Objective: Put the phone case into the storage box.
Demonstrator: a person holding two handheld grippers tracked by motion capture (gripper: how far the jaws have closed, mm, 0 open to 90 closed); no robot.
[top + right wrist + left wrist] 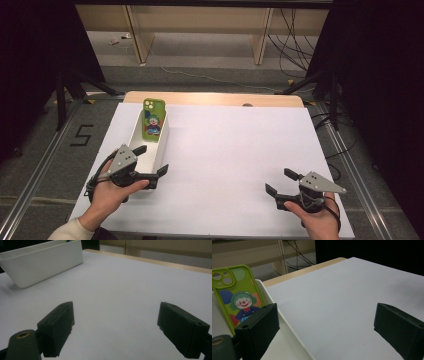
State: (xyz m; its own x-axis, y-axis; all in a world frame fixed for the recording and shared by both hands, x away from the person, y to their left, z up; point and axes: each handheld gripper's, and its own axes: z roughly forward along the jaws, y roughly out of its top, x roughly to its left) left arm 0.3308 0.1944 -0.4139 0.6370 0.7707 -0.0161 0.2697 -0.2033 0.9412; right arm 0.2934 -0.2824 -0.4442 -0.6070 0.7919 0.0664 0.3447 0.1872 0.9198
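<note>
A green phone case (152,118) with a cartoon clown leans upright against the far end of a narrow white box (161,145) at the table's left. My left gripper (153,160) is open at the box's near end, its jaws straddling the box's right wall. In the left gripper view, the phone case (237,295) stands just beyond the left jaw, the box wall (287,322) runs between the jaws, and the left gripper (327,322) holds nothing. My right gripper (279,181) hovers open and empty near the front right of the table. In its own view the right gripper (115,325) faces the white box (42,265) across bare sheet.
A white sheet (235,150) covers the table, with a strip of wooden tabletop (215,98) at the far edge. On the floor to the left is a taped "5" (81,135). Black stand legs (65,90) and cables (295,40) lie beyond the table.
</note>
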